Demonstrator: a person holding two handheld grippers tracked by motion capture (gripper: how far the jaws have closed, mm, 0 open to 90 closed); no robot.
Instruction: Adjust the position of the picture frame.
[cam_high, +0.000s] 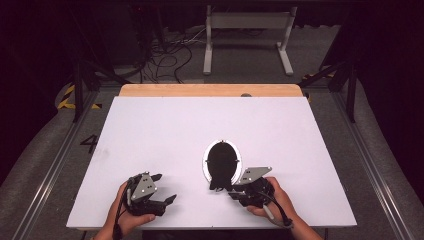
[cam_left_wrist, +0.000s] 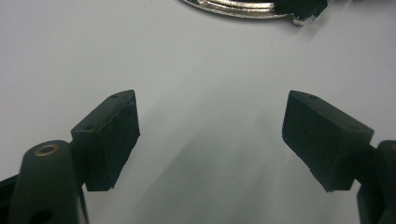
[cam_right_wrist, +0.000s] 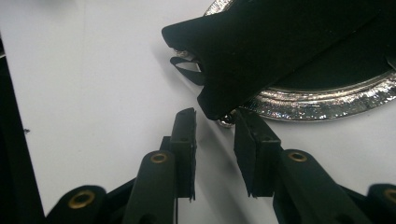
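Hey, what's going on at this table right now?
A person works at a white table with a gripper in each hand. A black cloth lies across a silver oval frame. The right gripper has its jaws narrowly apart at the cloth's near corner; whether they pinch it is unclear. The left gripper rests wide open on the bare table, away from the frame.

black pouch (cam_high: 222, 167) on a silver oval tray (cam_right_wrist: 327, 100), white table (cam_high: 160, 135).
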